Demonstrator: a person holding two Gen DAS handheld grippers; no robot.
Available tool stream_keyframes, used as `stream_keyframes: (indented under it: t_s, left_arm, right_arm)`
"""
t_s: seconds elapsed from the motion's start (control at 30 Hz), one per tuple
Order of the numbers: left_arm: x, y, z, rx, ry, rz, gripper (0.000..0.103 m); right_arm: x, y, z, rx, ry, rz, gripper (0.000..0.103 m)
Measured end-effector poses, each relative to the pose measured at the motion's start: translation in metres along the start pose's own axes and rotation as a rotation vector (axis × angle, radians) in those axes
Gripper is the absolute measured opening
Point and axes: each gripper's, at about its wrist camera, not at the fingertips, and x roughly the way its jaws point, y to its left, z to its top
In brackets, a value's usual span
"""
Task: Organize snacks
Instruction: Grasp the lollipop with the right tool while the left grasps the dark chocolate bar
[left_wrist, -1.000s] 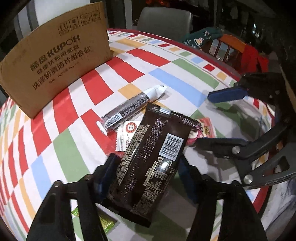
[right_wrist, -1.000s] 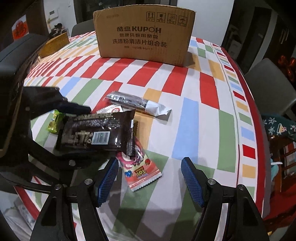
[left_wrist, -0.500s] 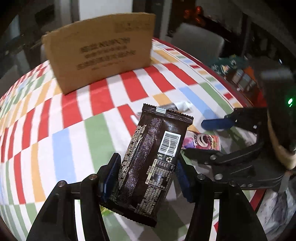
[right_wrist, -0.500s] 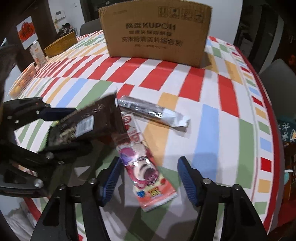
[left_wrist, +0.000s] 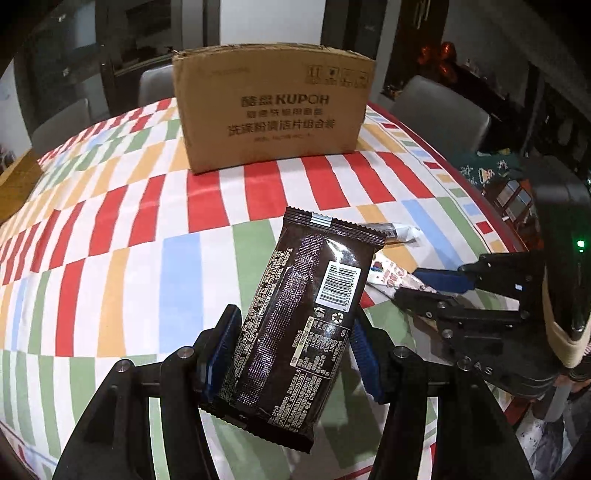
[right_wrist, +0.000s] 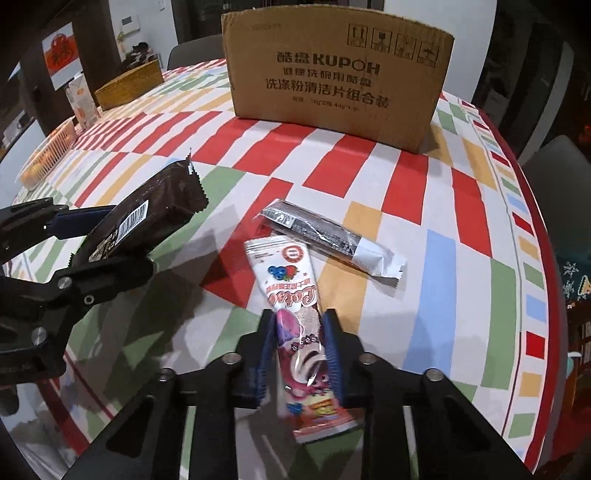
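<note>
Left tongs (left_wrist: 291, 354) clamp the dark packet (left_wrist: 301, 314), right tongs (right_wrist: 300, 350) the pink wrapper (right_wrist: 299, 325); both packets' long axes point ahead toward the box (left_wrist: 273, 107), straight beyond.

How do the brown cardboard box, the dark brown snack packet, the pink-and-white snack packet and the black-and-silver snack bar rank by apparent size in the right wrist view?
1. Brown cardboard box
2. Pink-and-white snack packet, nearest the camera, so unsure
3. Dark brown snack packet and black-and-silver snack bar: alike

Three snack packets: brown packet (left_wrist: 306, 321), pink packet (right_wrist: 299, 306), dark bar (right_wrist: 328, 236); one cardboard box (right_wrist: 336, 70).
</note>
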Motion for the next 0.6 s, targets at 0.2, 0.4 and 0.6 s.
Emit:
stream_keyframes:
  t_s: [0.2, 0.4, 0.6]
  left_arm:
    - [-0.015, -0.002, 0.002, -0.008, -0.043, 0.016, 0.058]
    - [-0.032, -0.003, 0.008, -0.018, -0.090, 0.017, 0.058]
    - [-0.047, -0.001, 0.022, -0.019, -0.144, 0.025, 0.058]
  right_arm:
    - [-0.022, 0.006, -0.003, 0.025, -0.058, 0.023, 0.021]
    - [-0.047, 0.005, 0.002, 0.060, -0.134, 0.013, 0.021]
    - [-0.066, 0.002, 0.015, 0.087, -0.206, 0.000, 0.021]
